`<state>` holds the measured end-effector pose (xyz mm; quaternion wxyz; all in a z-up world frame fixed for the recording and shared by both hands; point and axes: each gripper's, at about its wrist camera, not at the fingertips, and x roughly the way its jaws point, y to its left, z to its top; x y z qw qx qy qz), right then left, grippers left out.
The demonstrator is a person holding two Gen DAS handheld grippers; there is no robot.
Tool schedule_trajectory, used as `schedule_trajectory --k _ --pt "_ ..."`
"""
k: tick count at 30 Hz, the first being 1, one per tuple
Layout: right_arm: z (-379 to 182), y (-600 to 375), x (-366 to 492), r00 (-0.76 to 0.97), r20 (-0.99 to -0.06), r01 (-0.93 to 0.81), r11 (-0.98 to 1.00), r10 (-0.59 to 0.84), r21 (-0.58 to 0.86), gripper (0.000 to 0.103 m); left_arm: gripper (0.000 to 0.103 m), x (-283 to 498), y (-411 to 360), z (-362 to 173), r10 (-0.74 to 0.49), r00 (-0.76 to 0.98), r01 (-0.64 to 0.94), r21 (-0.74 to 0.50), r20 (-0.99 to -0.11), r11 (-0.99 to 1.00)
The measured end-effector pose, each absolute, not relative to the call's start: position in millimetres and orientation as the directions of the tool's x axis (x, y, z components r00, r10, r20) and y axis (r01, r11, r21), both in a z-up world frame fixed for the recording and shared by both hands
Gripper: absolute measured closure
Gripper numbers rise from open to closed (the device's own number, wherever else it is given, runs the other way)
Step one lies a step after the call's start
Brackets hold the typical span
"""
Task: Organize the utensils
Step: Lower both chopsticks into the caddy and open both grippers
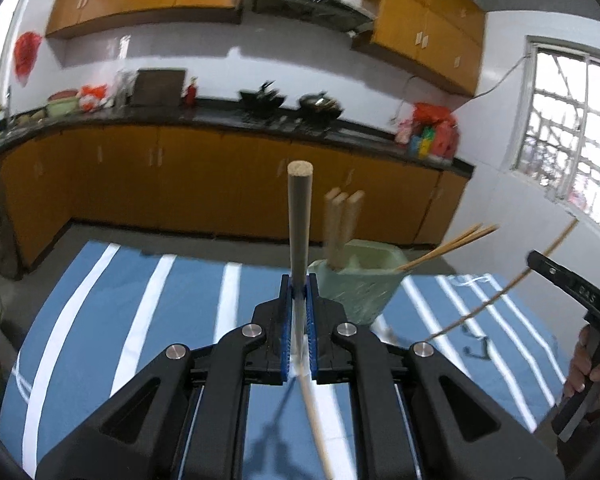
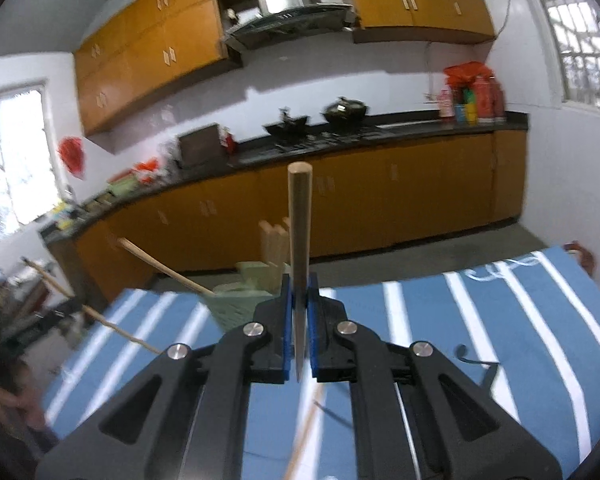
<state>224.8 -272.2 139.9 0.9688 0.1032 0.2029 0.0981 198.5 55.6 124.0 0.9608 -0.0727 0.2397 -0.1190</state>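
holder: green holder [image 1: 360,280] stands on the striped blue cloth [image 1: 140,320], ahead of both grippers; also seen in the right view [image 2: 236,300].
done: several wooden handles [image 1: 342,224] are already stood in the holder; chopsticks [image 1: 448,246] lean out of it to one side.
left gripper: left gripper [image 1: 299,320] is clamped on a wooden stick [image 1: 299,220]; blue pads are closed tight against it.
left stick: it is held between the pads, its blunt end pointing away from the camera and its thin end trailing back under the gripper. The holder sits just right of and beyond the tip.
right gripper: right gripper [image 2: 299,320] is clamped on a second stick [image 2: 299,220], pads pressed on its sides.
right stick: its blunt end points forward and its pointed end shows between the fingers. The holder sits just left of and behind the tip.
cross-view: a thin stick [image 1: 500,296] is seen in the other gripper at the right edge of the left view.
loose: one more stick [image 2: 304,436] seems to lie on the cloth below the right gripper; blurred, not certain.
left to do: both held sticks are judged not yet placed; neither tip is over the holder's opening.
progress: judged partway through.
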Motion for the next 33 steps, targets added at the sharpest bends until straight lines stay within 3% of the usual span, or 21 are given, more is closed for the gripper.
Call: schedule_trajectory --k 7,12,20,33 --pt "188 -252 222 0.939 -0.223 -0.213 0.953 0.261 0.216 0.095 0.096 203 25 174 -0.304 0.903 0.26 -0.175 -0.306 0.95" --pt "192 -239 241 0.958 -0.178 -0.196 0.966 0.226 0.171 0.095 0.096 222 12 186 -0.276 0.928 0.238 -0.17 -0.252 0.956" --pt "169 -224 289 0.955 -0.222 -0.171 0.977 0.195 0.123 0.095 0.096 258 2 174 -0.236 0.945 0.188 -0.211 -0.227 0.959" --pt "139 -222 317 0.928 -0.306 -0.17 0.973 0.211 0.155 0.09 0.096 273 -2 140 -0.247 0.916 0.183 -0.219 -0.315 0.958"
